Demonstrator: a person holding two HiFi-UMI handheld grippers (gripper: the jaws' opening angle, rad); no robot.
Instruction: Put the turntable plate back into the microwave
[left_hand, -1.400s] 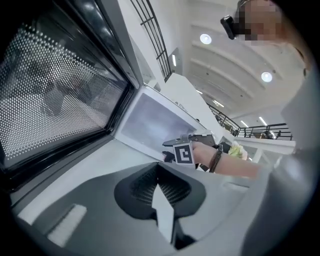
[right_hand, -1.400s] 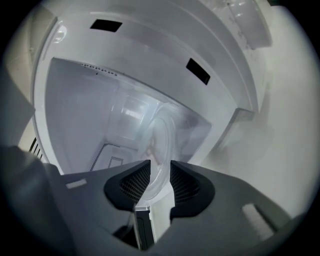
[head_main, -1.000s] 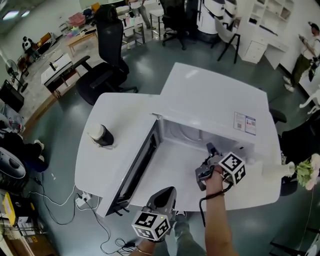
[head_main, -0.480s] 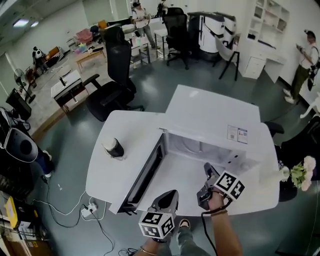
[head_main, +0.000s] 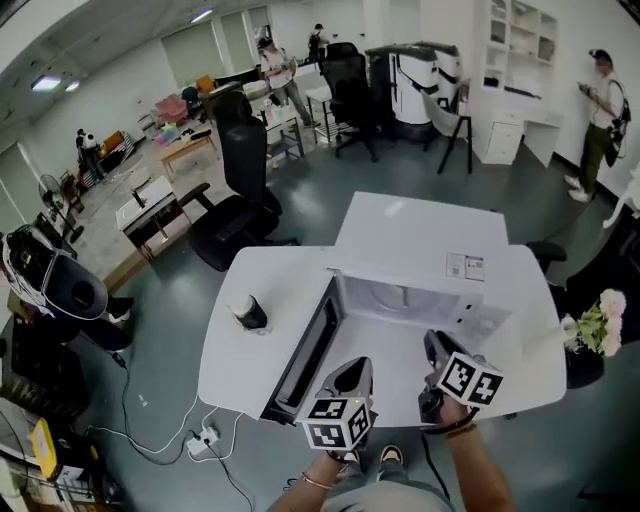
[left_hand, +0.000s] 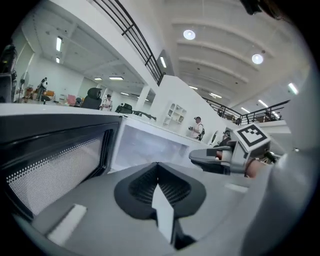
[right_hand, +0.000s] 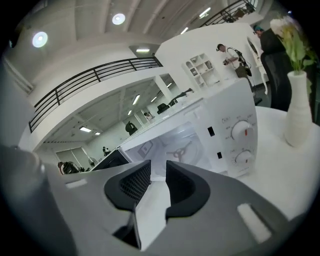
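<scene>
Plate (head_main: 389, 297): it seems to be back in the microwave (head_main: 420, 235) already. A pale round shape lies on the cavity floor, and in the right gripper view a three-armed hub shows there, as if seen through glass. It is clear and far off, so I cannot tell whether it sits squarely on that hub.

Nearest the person, both grippers hang over the near edge of the desk (head_main: 235, 365), side by side and pointing at the open cavity. Neither touches the microwave. The left gripper (left_hand: 157, 169) has its jaws pressed together with nothing between them. The right gripper (right_hand: 158, 170) has its jaws a little apart, and only bare desk shows through the gap. Neither claw carries anything.

Just beyond the left gripper the door (head_main: 305, 355) is swung wide, its free end reaching toward the desk's near-left edge. Behind it is the cavity, with two knobs (right_hand: 241, 132) on the panel at its right.

Further off, a cup (head_main: 247, 313) stands near the desk's left edge, well apart from the door. A vase (right_hand: 298, 125) of flowers stands at the right edge, beside the panel.

By my reading the main step is done. What may remain is checking that the plate is seated and swinging the door shut, though the task does not ask for that.
</scene>
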